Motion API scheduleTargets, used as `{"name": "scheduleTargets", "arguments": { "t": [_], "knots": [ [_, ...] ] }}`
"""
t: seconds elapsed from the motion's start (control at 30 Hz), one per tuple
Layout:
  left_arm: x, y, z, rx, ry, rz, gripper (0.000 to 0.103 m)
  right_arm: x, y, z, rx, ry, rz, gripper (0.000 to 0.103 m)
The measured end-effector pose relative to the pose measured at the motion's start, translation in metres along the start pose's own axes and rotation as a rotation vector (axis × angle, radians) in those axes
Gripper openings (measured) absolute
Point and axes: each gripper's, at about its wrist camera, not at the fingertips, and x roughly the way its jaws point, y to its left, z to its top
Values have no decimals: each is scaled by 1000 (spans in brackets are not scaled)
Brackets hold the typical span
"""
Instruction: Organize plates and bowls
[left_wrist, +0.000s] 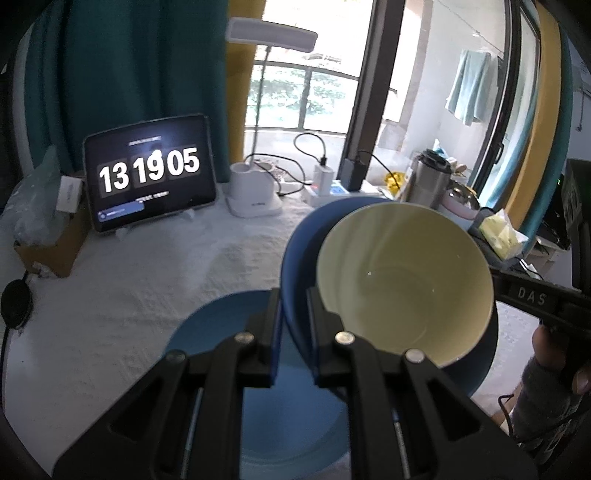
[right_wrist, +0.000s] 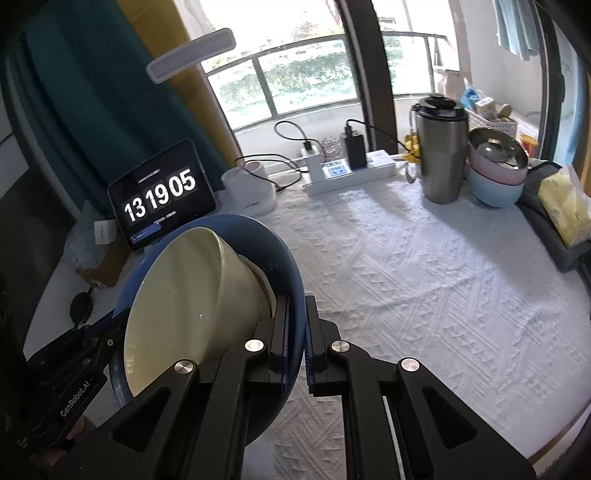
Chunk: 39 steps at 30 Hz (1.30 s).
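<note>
A dark blue bowl (left_wrist: 299, 254) is held tilted in the air with a cream bowl (left_wrist: 402, 280) nested inside it. My left gripper (left_wrist: 293, 314) is shut on the blue bowl's rim. My right gripper (right_wrist: 295, 325) is shut on the opposite rim of the same blue bowl (right_wrist: 288, 266); the cream bowl (right_wrist: 192, 295) lies against it. A light blue plate (left_wrist: 221, 332) lies on the white tablecloth (left_wrist: 129, 295) below the left gripper.
A tablet clock (right_wrist: 162, 195), a white lamp base (right_wrist: 251, 188), a power strip (right_wrist: 347, 173), a steel tumbler (right_wrist: 441, 151), stacked pink and blue bowls (right_wrist: 495, 177) and a tissue pack (right_wrist: 565, 206) line the back and right. A cardboard box (left_wrist: 51, 243) stands at left.
</note>
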Motion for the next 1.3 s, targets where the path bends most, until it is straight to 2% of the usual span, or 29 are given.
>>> {"name": "scheduleTargets", "arguments": {
  "t": [0.77, 1.07, 1.3],
  "knots": [
    [2, 64, -18, -77, 55, 90, 11, 51, 58, -8, -60, 93, 68, 9],
    [9, 76, -26, -94, 93, 105, 11, 70, 68, -14, -62, 139, 79, 10],
    [10, 78, -29, -100, 89, 98, 11, 75, 70, -17, -66, 149, 78, 10]
  ]
}}
